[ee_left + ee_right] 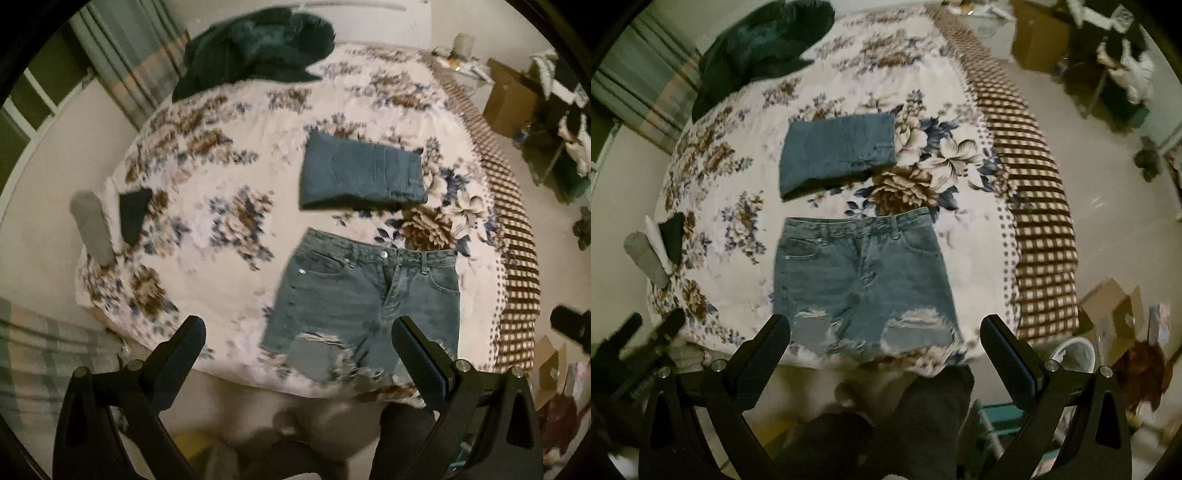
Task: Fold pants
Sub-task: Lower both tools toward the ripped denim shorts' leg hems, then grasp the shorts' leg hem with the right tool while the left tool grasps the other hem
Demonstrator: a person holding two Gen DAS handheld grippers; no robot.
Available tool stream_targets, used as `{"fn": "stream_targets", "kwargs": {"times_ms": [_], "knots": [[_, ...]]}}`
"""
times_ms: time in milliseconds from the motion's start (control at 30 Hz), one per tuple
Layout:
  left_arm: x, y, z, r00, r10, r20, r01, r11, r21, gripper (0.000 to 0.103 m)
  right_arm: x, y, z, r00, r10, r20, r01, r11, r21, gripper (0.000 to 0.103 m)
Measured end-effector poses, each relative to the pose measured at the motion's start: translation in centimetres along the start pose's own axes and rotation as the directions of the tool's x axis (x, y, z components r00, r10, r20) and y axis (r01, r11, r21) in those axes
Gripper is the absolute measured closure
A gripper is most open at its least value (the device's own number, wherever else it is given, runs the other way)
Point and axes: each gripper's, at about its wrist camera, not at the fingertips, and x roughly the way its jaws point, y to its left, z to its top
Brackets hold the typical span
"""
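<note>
At the far left of the left wrist view you have a grey roll (pixel 92 232) and a small dark folded piece (pixel 135 214) at the bed's edge, with a dark green heap (pixel 255 48) in the upper left. Moving right, your left gripper (pixel 297 343) sits at the bottom of the frame, fingers spread wide and holding nothing, above the near edge of the floral bedspread (pixel 207 192). The denim shorts (pixel 369 295) lie flat and unfolded in the lower centre, waistband away from you and frayed hems toward you; just beyond them, apart, sits an already folded denim garment (pixel 362 173). Your right gripper (pixel 886 339) is likewise spread and empty, hovering over the hems. The risk from here, as I judge it: the hems hang close to the bed's edge, so a pull toward you could drag the shorts off; the torn, frayed openings could snag a finger; and pinching only the top layer would leave the fold lopsided. Pushing too far could also nudge the folded garment. The right wrist view shows both torn leg openings and your dark-clad legs (pixel 923 413) below; the left view cuts off the right hem but shows the waistband button and pockets more clearly. Further right, the checked blanket (pixel 1041 221) and cardboard boxes (pixel 1115 314) fill the frame's edge.
</note>
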Motion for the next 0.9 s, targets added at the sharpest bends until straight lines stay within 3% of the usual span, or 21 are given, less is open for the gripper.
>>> {"fn": "stream_targets", "kwargs": {"times_ms": [167,300,467,633,700,767,833,900], "knots": [[7.9,-8.0,-1.4,0.992,-0.015,-0.122,0.007,0.998,-0.065,0.0,8.8,-6.3,7.3,0.994,0.028,-0.104,-0.036,0.996,-0.076,0.006],[14.0,-14.6,-4.5,0.968,-0.084,-0.237,0.063,0.994,-0.094,0.0,15.0,-10.2,10.7,0.986,0.007,-0.169,-0.032,0.989,-0.145,0.01],[20.1,-22.8,-8.8,0.948,-0.114,-0.297,0.102,0.993,-0.055,0.0,21.8,-12.5,12.3,0.971,0.012,-0.239,-0.056,0.982,-0.179,0.01],[25.7,-28.1,-12.3,0.931,-0.066,-0.358,0.08,0.996,0.025,0.002,28.3,-12.0,12.3,0.952,0.037,-0.304,-0.099,0.977,-0.191,0.01],[27.4,-29.4,-13.6,0.926,-0.043,-0.375,0.065,0.997,0.045,0.012,30.9,-11.3,12.4,0.944,0.058,-0.326,-0.128,0.972,-0.198,0.01],[28.3,-30.0,-14.3,0.926,-0.064,-0.372,0.085,0.996,0.038,0.027,32.9,-10.3,12.4,0.937,0.072,-0.341,-0.15,0.966,-0.209,0.01],[27.9,-29.9,-14.4,0.942,-0.067,-0.329,0.078,0.997,0.021,0.033,35.3,-9.6,12.5,0.929,0.078,-0.362,-0.16,0.966,-0.201,0.01],[26.9,-29.6,-14.3,0.95,-0.089,-0.299,0.096,0.995,0.01,0.055,37.7,-9.3,12.6,0.913,0.109,-0.394,-0.183,0.971,-0.156,0.01]]}}
